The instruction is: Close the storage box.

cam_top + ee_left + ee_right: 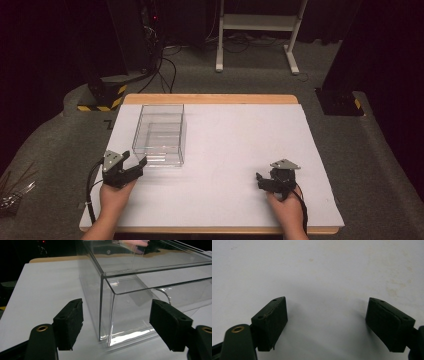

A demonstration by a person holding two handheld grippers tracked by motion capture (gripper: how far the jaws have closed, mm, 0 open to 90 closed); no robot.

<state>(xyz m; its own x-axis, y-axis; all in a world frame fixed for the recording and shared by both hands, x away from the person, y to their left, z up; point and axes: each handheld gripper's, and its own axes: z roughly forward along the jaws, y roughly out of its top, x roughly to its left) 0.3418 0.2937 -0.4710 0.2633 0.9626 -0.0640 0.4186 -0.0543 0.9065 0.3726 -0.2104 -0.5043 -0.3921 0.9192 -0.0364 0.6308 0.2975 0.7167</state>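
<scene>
An empty clear plastic box (159,150) stands on the white mat (240,145), left of centre. My left gripper (134,164) sits just in front of the box's near-left corner and is open. In the left gripper view that corner of the box (105,302) rises ahead of and between the two black pads (70,322), and neither pad touches it. My right gripper (260,180) rests low over bare mat at the near right, also open. Nothing lies between the pads of the right gripper (327,301), which point left across the mat (324,270).
The mat covers a wooden tabletop whose edge (210,98) shows at the back. Beyond it on the carpet are a white frame's legs (257,30), cables (167,65) and a black base with yellow-black stripes (102,95). Metal parts (15,192) lie at the far left.
</scene>
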